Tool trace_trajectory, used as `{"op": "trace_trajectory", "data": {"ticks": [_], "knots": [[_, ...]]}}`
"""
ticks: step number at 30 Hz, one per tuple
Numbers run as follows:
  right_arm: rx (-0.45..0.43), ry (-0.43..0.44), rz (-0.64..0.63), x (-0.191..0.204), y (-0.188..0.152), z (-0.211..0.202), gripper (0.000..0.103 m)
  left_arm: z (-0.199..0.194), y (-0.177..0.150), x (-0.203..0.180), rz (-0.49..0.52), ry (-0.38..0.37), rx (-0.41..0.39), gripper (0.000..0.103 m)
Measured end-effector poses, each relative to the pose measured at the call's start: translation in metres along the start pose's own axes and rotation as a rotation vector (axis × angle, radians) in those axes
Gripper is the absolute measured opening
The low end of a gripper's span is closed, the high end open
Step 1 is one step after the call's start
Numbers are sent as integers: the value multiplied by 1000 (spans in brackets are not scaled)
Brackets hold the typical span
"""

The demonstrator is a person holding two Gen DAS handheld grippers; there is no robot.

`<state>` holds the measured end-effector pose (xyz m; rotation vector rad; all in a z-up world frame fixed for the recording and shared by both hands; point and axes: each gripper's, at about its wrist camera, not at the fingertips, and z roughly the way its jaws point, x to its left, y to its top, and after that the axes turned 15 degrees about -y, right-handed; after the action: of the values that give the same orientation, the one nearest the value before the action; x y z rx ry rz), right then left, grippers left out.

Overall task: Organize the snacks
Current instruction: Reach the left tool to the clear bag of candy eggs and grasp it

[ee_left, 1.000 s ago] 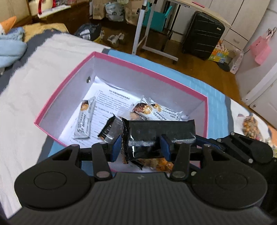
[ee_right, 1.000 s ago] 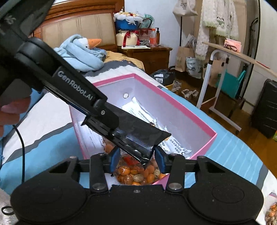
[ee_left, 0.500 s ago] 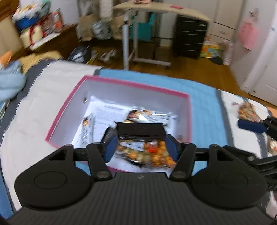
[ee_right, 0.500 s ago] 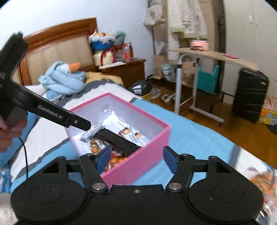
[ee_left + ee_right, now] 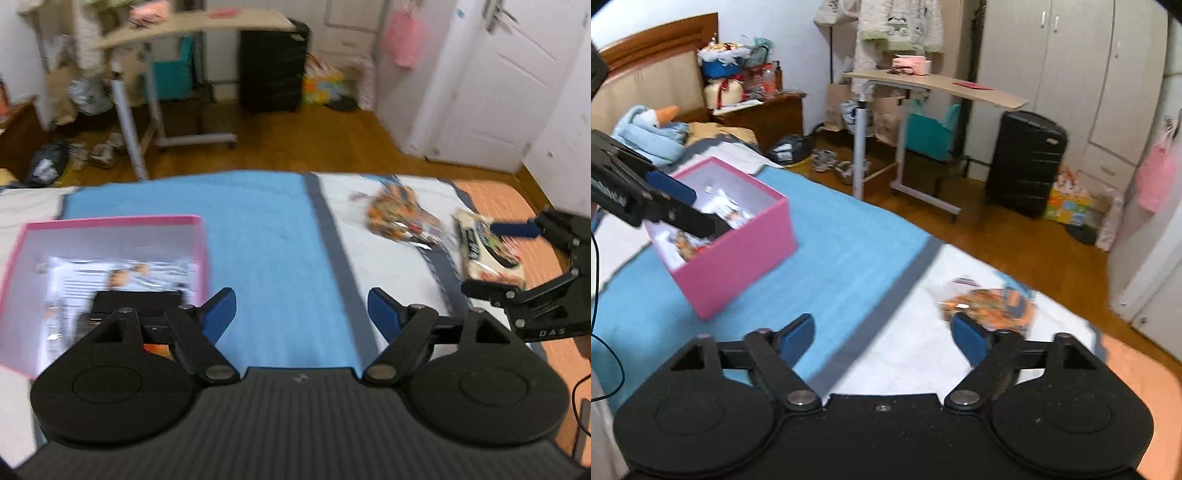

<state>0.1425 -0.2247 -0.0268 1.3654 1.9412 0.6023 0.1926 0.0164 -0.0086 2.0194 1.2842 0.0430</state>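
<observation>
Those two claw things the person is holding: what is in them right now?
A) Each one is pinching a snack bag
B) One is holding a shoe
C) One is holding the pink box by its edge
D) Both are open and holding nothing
D: the left gripper and the right gripper both show spread blue pads with only bedding between them, while the loose snack bag lies on the bed.
</observation>
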Motion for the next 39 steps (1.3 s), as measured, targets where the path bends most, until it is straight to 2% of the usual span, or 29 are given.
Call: {"op": "trace_trajectory", "data": {"ticks": [5, 7, 9, 13, 16, 21, 25, 26, 29, 31, 34, 36, 39], "knots": [[13, -38, -69, -25, -7, 8, 94, 54, 13, -12, -35, -48, 58, 79], [22, -36, -110, -35, -11, 22, 94, 80, 18, -12, -47, -64, 81, 80], [31, -5, -168, -46, -18, 37, 95, 106, 20, -6, -106, -72, 98, 80], [20, 12, -278, -67, -38, 72, 95, 145, 25, -4, -145, -63, 82, 80], [88, 56, -221, -87, -42, 102, 95, 170, 32, -5, -178, -79, 53, 80], [166, 115, -179, -105, -35, 145, 95, 208, 45, -9, -278, -167, 4, 81], [191, 146, -249, -104, -32, 171, 95, 243, 52, -10, -385, -220, -12, 83], [198, 157, -258, -104, -32, 176, 95, 253, 52, -11, -404, -222, -9, 83], [212, 165, -199, -114, -32, 196, 95, 272, 55, -19, -385, -147, 7, 83], [223, 178, -175, -118, -32, 207, 95, 281, 56, -17, -400, -150, 8, 83], [254, 210, -204, -117, -35, 222, 96, 297, 56, -7, -499, -193, 23, 83], [279, 228, -246, -113, -38, 231, 100, 306, 53, -2, -563, -194, 33, 83], [317, 246, -292, -111, -39, 243, 103, 310, 51, -1, -613, -177, 0, 83]]}}
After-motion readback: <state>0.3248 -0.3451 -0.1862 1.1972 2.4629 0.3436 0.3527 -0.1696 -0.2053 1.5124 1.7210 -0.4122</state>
